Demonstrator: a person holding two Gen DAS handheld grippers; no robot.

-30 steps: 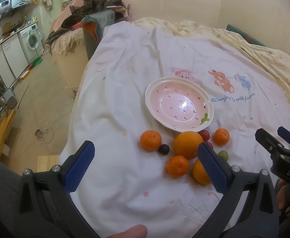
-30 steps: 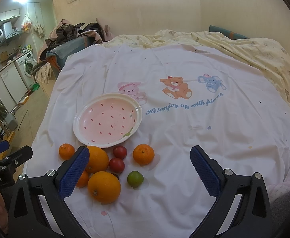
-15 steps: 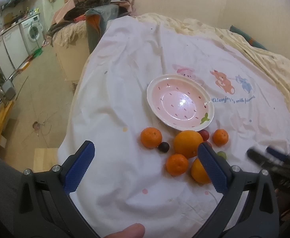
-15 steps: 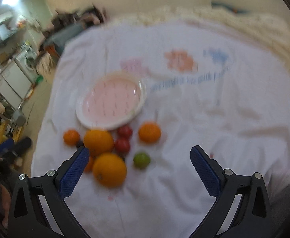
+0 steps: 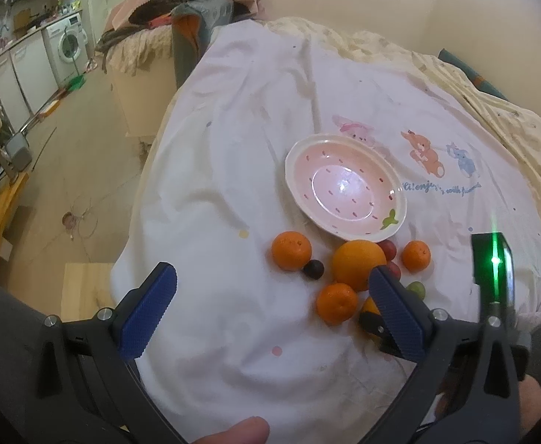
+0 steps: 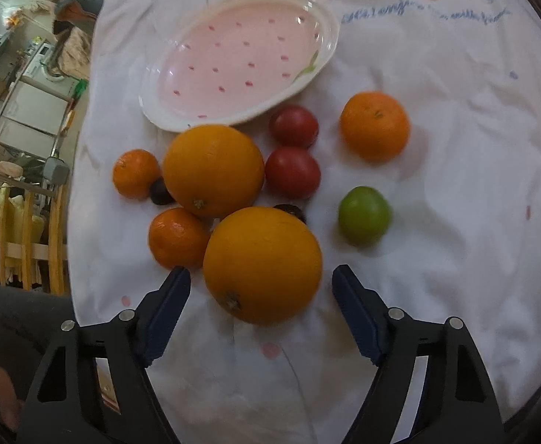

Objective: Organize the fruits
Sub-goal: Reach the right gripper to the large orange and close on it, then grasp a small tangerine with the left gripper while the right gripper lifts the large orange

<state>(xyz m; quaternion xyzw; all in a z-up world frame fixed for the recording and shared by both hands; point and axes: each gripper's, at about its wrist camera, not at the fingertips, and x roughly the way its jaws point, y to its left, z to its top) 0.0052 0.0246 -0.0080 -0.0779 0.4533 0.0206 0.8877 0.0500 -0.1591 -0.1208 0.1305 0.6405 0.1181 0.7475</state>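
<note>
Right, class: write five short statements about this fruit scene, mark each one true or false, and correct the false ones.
1. The pink plate already holds two oranges. False: it holds no fruit; all the fruit lies on the white cloth.
2. The right gripper is open, its fingers on either side of the nearest large orange. True.
3. There is one green fruit among the pieces. True.
4. The left gripper is shut on a mandarin. False: it is open and holds nothing.
5. The two red fruits lie between the far large orange and a mandarin. True.
</note>
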